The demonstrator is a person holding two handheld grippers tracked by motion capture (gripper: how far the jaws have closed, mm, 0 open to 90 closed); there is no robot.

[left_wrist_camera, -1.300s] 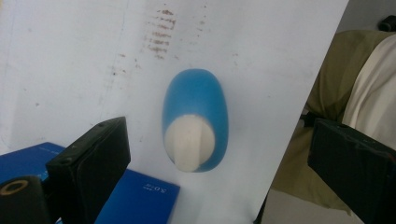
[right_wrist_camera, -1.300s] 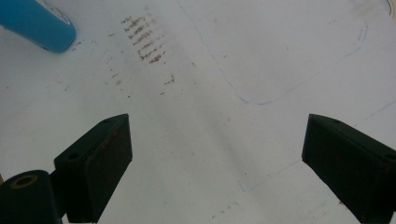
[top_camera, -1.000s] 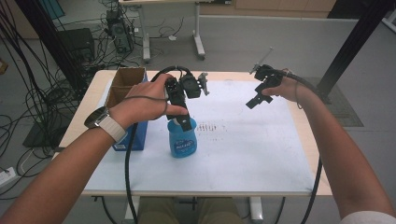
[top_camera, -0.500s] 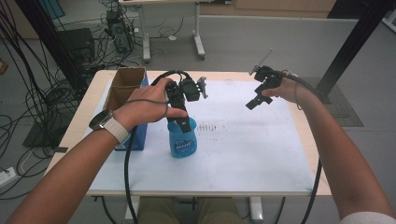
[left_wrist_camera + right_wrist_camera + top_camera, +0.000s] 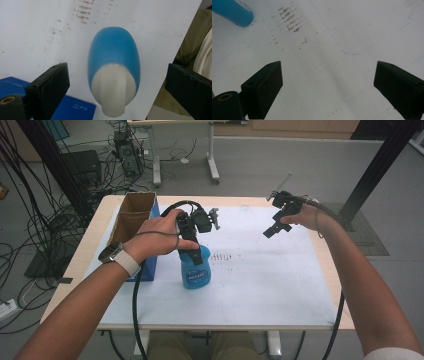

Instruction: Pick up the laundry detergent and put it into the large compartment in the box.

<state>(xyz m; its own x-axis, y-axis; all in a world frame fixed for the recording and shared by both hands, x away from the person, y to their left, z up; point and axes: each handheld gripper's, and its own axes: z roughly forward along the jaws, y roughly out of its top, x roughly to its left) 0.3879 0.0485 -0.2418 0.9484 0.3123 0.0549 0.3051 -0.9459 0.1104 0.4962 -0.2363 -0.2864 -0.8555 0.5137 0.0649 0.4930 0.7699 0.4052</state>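
the blue bottle (image 5: 196,270) stands upright on the white-covered bench (image 5: 260,285), just beside a blue box (image 5: 75,108). the left hand-held gripper (image 5: 196,251) hangs right over its white cap (image 5: 113,91), jaws spread wide on either side without touching it. the right hand-held gripper (image 5: 274,227) hovers well apart over bare bench, its jaws wide too and holding nothing.

Blue bottle (image 5: 113,53) with white cap (image 5: 113,90) and a label in darker blue, lettering too small to read; black jaws on left gripper (image 5: 117,85) and right gripper (image 5: 328,86); white table sheet (image 5: 260,270) with brownish speckled marks; brown cardboard box (image 5: 131,215) with blue sides, perhaps printed
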